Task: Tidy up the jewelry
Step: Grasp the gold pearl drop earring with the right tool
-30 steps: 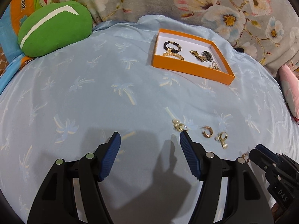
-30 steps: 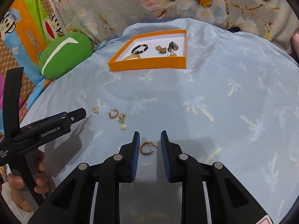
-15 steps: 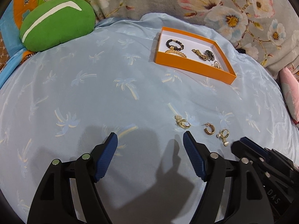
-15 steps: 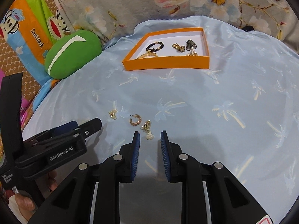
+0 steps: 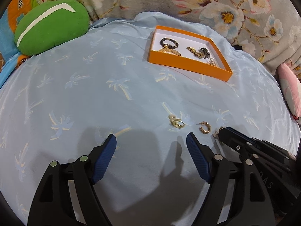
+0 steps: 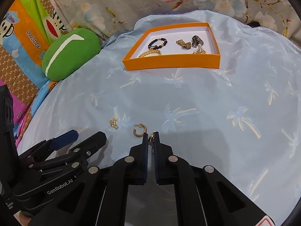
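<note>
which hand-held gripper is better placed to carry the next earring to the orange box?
Right. The right hand-held gripper is nearly closed around the pearl drop earring. The left hand-held gripper hangs open over bare cloth, with nothing between its pads. The orange box lies ahead.

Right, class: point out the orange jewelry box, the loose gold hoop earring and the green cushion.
Orange jewelry box [image 6: 169, 63]: right wrist view, front wall.
Gold hoop earring [image 6: 140, 130]: right wrist view, curved band.
Green cushion [image 5: 50, 30]: left wrist view, middle.
</note>
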